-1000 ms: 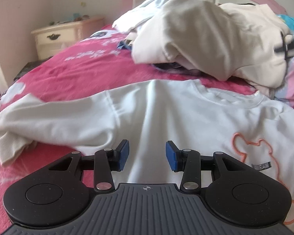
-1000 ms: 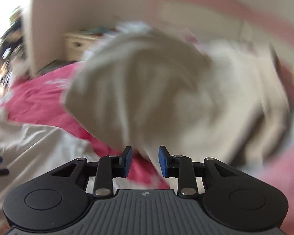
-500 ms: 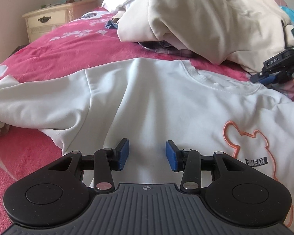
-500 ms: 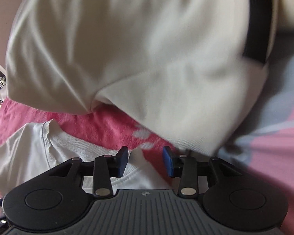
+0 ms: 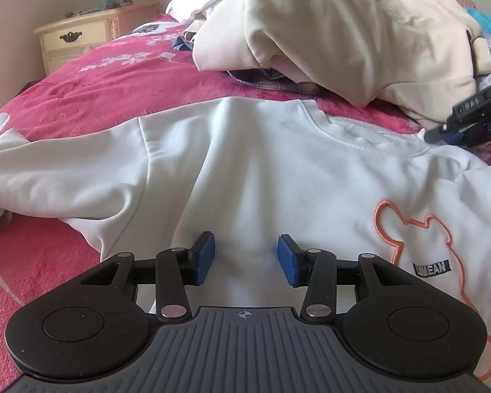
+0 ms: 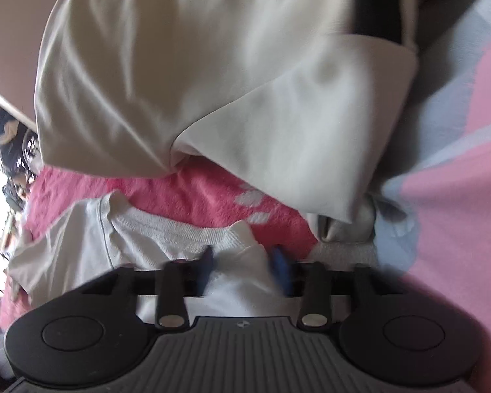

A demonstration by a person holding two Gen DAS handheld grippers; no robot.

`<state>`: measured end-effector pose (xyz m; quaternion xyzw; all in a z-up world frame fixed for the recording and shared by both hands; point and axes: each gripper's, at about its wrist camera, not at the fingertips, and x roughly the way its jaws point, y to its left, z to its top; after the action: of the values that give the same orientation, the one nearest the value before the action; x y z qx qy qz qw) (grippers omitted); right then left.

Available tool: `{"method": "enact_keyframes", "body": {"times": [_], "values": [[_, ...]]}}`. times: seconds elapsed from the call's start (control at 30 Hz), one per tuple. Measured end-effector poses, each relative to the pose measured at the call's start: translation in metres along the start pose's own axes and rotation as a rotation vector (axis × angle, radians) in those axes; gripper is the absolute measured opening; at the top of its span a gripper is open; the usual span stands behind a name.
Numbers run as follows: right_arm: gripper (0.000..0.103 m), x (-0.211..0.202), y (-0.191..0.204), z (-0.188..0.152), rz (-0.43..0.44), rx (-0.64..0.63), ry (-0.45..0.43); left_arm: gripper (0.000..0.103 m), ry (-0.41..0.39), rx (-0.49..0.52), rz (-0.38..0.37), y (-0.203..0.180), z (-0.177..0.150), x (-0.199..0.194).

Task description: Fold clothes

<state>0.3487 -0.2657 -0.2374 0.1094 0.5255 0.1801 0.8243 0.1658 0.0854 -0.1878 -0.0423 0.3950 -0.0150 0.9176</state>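
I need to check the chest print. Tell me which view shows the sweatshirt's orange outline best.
The left wrist view: the orange outline lies in plain sight on the white sweatshirt, with a small black label inside it. The right wrist view shows only the sweatshirt's collar and shoulder, blurred, with no print visible.

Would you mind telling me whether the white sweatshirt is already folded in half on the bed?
No, the white sweatshirt lies spread open on the pink blanket, its sleeve stretched out sideways.

A bed (image 5: 121, 88) spread with a pink fleece blanket (image 5: 81, 98) carries a white sweatshirt (image 5: 262, 170) laid flat, front up, and behind it a heap of cream clothes (image 5: 343, 32) over a plaid garment (image 5: 278, 82).
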Motion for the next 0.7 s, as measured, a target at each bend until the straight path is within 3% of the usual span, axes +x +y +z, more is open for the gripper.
{"method": "enact_keyframes", "body": {"times": [0.03,0.2,0.47,0.5,0.53,0.7], "values": [[0.01,-0.002,0.006,-0.001,-0.024,-0.038,-0.014,0.043,0.0,-0.001,0.0,0.0,0.0,0.0],[0.008,-0.02,0.027,-0.004,-0.103,-0.144,-0.176,0.044,-0.002,0.005,0.006,-0.002,0.0,0.001],[0.008,0.018,0.032,-0.004,-0.289,-0.289,-0.191,0.044,-0.013,0.028,0.024,-0.006,-0.002,0.001],[0.013,0.02,0.033,-0.006,-0.313,-0.309,-0.202,0.044,-0.014,0.032,0.026,-0.006,-0.002,0.001],[0.018,0.019,0.034,-0.005,-0.325,-0.308,-0.21,0.044,-0.016,0.036,0.029,-0.007,-0.002,0.001],[0.021,0.001,0.026,0.004,-0.286,-0.209,-0.217,0.046,-0.023,0.057,0.05,-0.012,-0.002,0.002]]}}
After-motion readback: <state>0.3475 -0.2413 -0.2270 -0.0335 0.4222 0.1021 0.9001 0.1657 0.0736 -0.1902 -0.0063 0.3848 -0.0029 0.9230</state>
